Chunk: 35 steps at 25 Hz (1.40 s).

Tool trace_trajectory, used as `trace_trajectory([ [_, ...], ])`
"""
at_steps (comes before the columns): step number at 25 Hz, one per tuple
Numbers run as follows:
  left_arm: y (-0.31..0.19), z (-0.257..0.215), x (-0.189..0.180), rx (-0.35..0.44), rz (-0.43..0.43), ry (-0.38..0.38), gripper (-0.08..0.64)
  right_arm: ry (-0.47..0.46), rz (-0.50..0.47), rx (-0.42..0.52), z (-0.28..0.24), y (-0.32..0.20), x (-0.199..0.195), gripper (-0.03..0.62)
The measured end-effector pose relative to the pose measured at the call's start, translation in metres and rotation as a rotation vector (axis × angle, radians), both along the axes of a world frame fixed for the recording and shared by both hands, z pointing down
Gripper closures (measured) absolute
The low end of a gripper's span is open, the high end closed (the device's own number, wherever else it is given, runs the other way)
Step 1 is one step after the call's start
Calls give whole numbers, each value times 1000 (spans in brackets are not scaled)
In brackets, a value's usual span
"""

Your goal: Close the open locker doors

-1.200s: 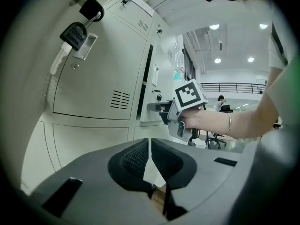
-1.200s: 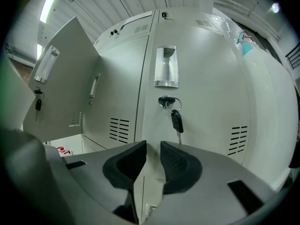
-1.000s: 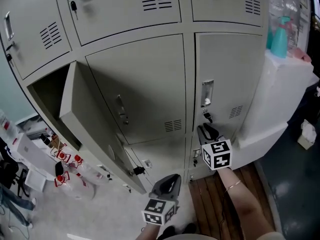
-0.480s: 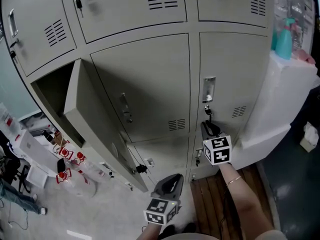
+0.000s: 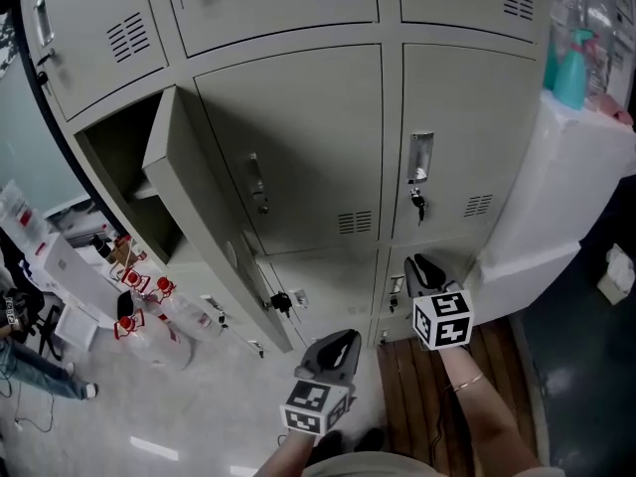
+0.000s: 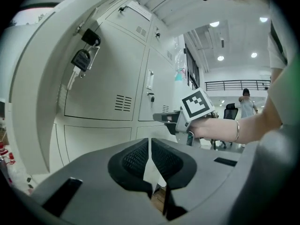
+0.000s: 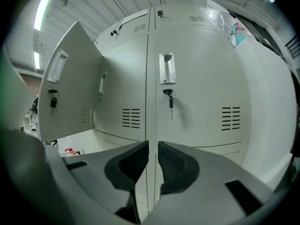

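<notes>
Grey locker door [image 5: 199, 227] juts open near left gripper [image 5: 341, 342].

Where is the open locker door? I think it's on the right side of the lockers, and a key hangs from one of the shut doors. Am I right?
Not quite. The open locker door is on the left side of the lockers, not the right; the head view shows it swung out there. The rest holds: a key does hang from a shut door.

Beige-grey locker doors [image 5: 298, 137], teal bottle [image 5: 569, 70], brown plank floor [image 5: 417, 396]
</notes>
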<state>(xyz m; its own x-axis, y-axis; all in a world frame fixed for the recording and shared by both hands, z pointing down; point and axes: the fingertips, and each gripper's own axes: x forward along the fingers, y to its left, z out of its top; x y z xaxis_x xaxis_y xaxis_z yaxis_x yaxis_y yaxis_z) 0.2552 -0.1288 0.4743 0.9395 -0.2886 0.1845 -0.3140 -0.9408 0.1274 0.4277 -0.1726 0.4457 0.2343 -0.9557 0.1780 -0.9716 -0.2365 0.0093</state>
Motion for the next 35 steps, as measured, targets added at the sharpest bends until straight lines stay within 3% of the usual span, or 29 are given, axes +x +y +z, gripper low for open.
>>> trace_trajectory([
  [7, 14, -2, -27, -4, -53, 10, 538, -12, -104, 1, 4, 26, -56, 544],
  [15, 6, 4, -81, 10, -145, -3, 538, -58, -221, 35, -6, 22, -124, 545],
  [29, -53, 9, -223, -19, -368, -42, 538, -121, -468, 100, -21, -19, -261, 544],
  [35, -88, 9, -276, -12, -466, -26, 538, -177, -525, 183, -37, -20, -285, 545],
])
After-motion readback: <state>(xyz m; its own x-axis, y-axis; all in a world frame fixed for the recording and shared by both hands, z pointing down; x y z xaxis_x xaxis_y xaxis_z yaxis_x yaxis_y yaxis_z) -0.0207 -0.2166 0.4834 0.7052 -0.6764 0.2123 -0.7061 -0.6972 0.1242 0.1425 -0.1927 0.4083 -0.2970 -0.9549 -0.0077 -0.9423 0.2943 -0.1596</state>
